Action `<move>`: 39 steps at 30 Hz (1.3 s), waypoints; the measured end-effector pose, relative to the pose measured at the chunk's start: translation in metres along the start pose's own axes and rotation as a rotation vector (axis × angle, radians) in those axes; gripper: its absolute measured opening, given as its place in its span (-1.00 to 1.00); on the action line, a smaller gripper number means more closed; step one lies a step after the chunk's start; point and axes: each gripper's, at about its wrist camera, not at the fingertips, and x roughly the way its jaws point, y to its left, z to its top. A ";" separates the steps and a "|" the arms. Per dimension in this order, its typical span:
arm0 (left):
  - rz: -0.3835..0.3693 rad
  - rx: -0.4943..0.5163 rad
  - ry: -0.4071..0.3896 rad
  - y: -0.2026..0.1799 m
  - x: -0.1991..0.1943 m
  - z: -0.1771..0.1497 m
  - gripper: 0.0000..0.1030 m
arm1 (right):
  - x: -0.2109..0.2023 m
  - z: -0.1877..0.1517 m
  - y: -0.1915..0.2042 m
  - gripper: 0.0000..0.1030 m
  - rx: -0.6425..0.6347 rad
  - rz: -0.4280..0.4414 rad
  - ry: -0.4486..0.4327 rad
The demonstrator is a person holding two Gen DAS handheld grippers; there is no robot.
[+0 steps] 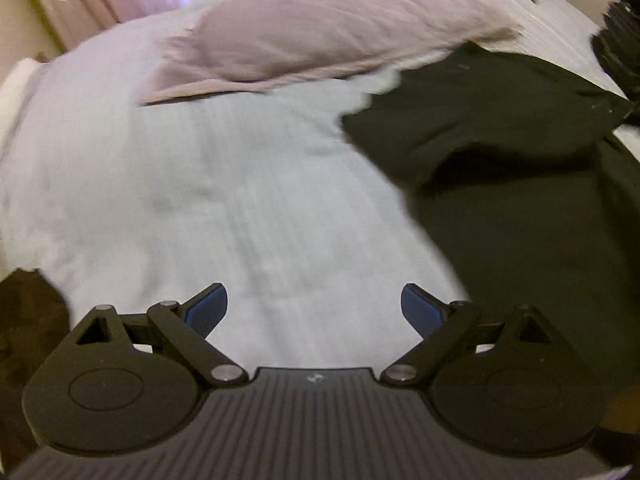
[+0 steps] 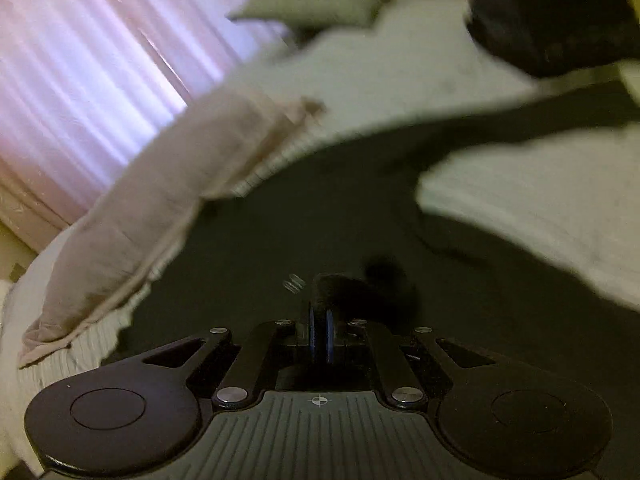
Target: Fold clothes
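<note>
One claw [image 2: 320, 330] on dark garment [image 2: 280, 232]

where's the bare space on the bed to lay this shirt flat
The widest free patch is the white bedspread in front of the open left tongs, bordered by the pink pillow behind and the dark shirt to the right. It is crowded on the right, where the right tongs pinch a fold of that shirt beside another dark pile.
</note>
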 end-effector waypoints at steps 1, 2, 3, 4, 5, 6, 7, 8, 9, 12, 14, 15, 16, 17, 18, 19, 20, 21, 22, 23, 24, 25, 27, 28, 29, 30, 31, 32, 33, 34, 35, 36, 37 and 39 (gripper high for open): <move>-0.004 0.017 0.014 -0.019 0.005 0.002 0.78 | 0.004 0.005 -0.008 -0.92 0.009 0.018 0.021; -0.008 0.034 0.024 -0.036 0.009 0.004 0.78 | 0.002 0.010 -0.010 -0.92 0.004 0.048 0.030; -0.012 0.051 0.033 -0.052 0.012 0.007 0.78 | 0.001 0.016 -0.012 -0.92 -0.001 0.077 0.039; -0.017 0.061 0.036 -0.064 0.014 0.011 0.78 | -0.003 0.023 -0.014 -0.92 -0.007 0.111 0.039; -0.022 0.071 0.039 -0.077 0.016 0.015 0.78 | -0.012 0.031 -0.014 -0.92 -0.014 0.150 0.023; -0.026 0.081 0.041 -0.089 0.017 0.018 0.78 | -0.019 0.038 -0.014 -0.93 -0.025 0.183 0.005; -0.030 0.085 0.036 -0.097 0.017 0.023 0.78 | -0.023 0.042 -0.013 -0.93 -0.042 0.208 -0.016; -0.034 0.088 0.030 -0.105 0.017 0.027 0.78 | -0.024 0.045 -0.014 -0.93 -0.056 0.218 -0.026; -0.036 0.093 0.030 -0.109 0.017 0.032 0.78 | -0.020 0.044 -0.020 -0.92 -0.053 0.198 -0.010; -0.042 0.109 0.032 -0.120 0.019 0.046 0.78 | 0.005 0.033 -0.050 -0.92 0.006 0.111 0.083; -0.047 0.123 0.037 -0.125 0.020 0.053 0.78 | 0.016 0.027 -0.064 -0.92 0.046 0.073 0.144; -0.050 0.131 0.041 -0.126 0.021 0.054 0.78 | 0.019 0.024 -0.069 -0.92 0.057 0.054 0.163; -0.053 0.138 0.045 -0.126 0.023 0.055 0.78 | 0.018 0.023 -0.071 -0.91 0.056 0.039 0.166; -0.056 0.146 0.049 -0.127 0.024 0.055 0.78 | 0.016 0.023 -0.070 -0.91 0.054 0.030 0.167; -0.064 0.149 0.050 -0.127 0.025 0.055 0.78 | 0.014 0.023 -0.069 -0.91 0.051 0.022 0.167; -0.071 0.153 0.051 -0.126 0.026 0.055 0.78 | 0.012 0.023 -0.067 -0.91 0.049 0.014 0.168; -0.079 0.157 0.052 -0.126 0.027 0.054 0.78 | 0.008 0.023 -0.065 -0.91 0.049 0.009 0.168; -0.091 0.161 0.050 -0.125 0.028 0.055 0.78 | 0.004 0.024 -0.062 -0.91 0.052 0.008 0.168; -0.103 0.170 0.045 -0.125 0.029 0.055 0.78 | 0.006 0.024 -0.058 -0.91 0.045 0.005 0.169; -0.115 0.179 0.040 -0.125 0.031 0.055 0.78 | 0.007 0.024 -0.055 -0.91 0.035 -0.002 0.171; -0.121 0.185 0.034 -0.124 0.032 0.056 0.78 | 0.006 0.025 -0.054 -0.91 0.032 -0.008 0.172; -0.126 0.192 0.029 -0.124 0.034 0.057 0.78 | 0.005 0.026 -0.053 -0.61 0.033 -0.014 0.169; -0.138 0.204 0.017 -0.123 0.037 0.058 0.78 | 0.002 0.028 -0.050 0.28 0.032 -0.028 0.153; -0.141 0.204 0.013 -0.121 0.038 0.057 0.78 | 0.000 0.029 -0.048 0.32 0.027 -0.033 0.133; -0.145 0.205 0.010 -0.120 0.038 0.057 0.78 | 0.000 0.031 -0.046 0.32 0.020 -0.031 0.128; -0.148 0.204 0.013 -0.119 0.040 0.056 0.78 | -0.001 0.032 -0.045 0.32 0.014 -0.028 0.123; -0.151 0.204 0.016 -0.118 0.042 0.055 0.78 | 0.000 0.034 -0.045 0.32 0.009 -0.025 0.120; -0.151 0.206 0.023 -0.118 0.045 0.053 0.78 | 0.002 0.035 -0.046 0.32 0.006 -0.019 0.122; -0.148 0.209 0.034 -0.118 0.048 0.052 0.78 | 0.005 0.037 -0.048 0.32 0.003 -0.013 0.124; -0.144 0.212 0.044 -0.119 0.050 0.051 0.78 | 0.008 0.039 -0.050 0.32 0.003 -0.009 0.127; -0.141 0.210 0.047 -0.120 0.051 0.052 0.78 | 0.014 0.041 -0.053 0.32 0.006 -0.004 0.133; -0.139 0.209 0.050 -0.122 0.052 0.052 0.78 | 0.022 0.043 -0.058 0.31 0.011 0.004 0.146; -0.135 0.208 0.048 -0.125 0.051 0.054 0.78 | 0.030 0.045 -0.061 0.31 0.012 0.016 0.167; -0.124 0.207 0.049 -0.132 0.051 0.059 0.78 | 0.046 0.047 -0.066 -0.50 0.002 0.048 0.237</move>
